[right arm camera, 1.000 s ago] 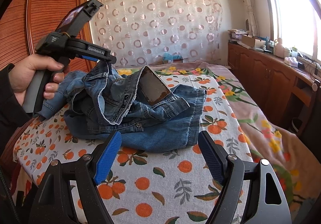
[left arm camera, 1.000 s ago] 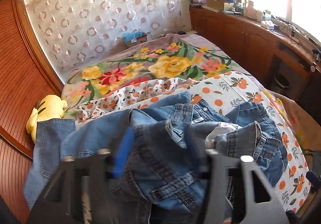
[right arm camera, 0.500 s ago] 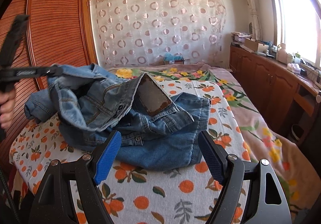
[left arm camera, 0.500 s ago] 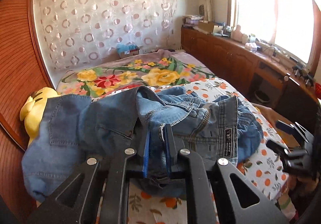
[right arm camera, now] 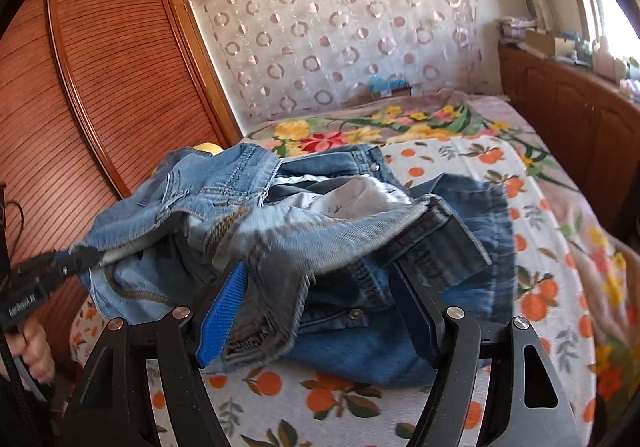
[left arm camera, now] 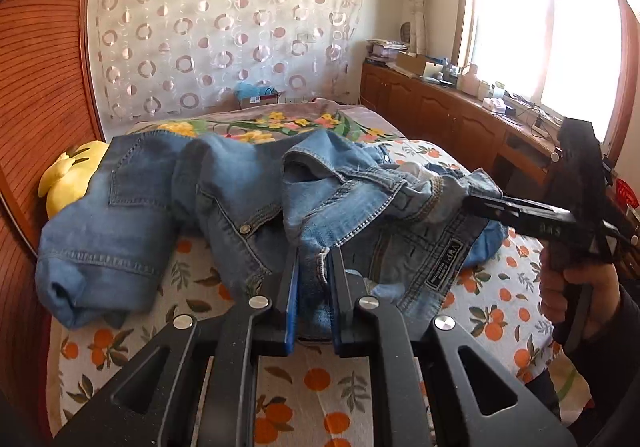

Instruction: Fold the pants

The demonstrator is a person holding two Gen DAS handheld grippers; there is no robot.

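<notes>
Sunlit bedroom, with a bed (left arm camera: 304,379) under an orange-print sheet (right arm camera: 472,175) filling the foreground: a pair of blue denim pants (left arm camera: 224,199) lies crumpled across the bed's near half, partly lifted off the sheet. Nearest the left wrist camera, the left gripper (left arm camera: 313,271) is clamped tight on a fold of the denim, its blue-padded fingers (left arm camera: 291,299) nearly together with the cloth pinched between them. Seen from the right wrist camera, the right gripper (right arm camera: 320,299) stands wide, its jaws having just been closing a little; a bunched waistband section with pale inner lining sits between the fingers (right arm camera: 224,311), but the blurred cloth leaves it unclear whether the pads press on it. In the left view the same gripper reaches in from the right, held by a hand (left arm camera: 576,295) in a dark sleeve, its tip at the edge of the pants. One leg trails off toward the left, beside a yellow plush toy (left arm camera: 68,179) at the bed's edge. Beyond the orange sheet lies a floral blanket (left arm camera: 276,123), then a circle-patterned curtain (left arm camera: 224,31) on the far wall. A slatted wooden wardrobe (right arm camera: 104,87) stands to the left; low wooden cabinets (left arm camera: 440,115) run beneath a bright window (left arm camera: 532,15) on the right.
</notes>
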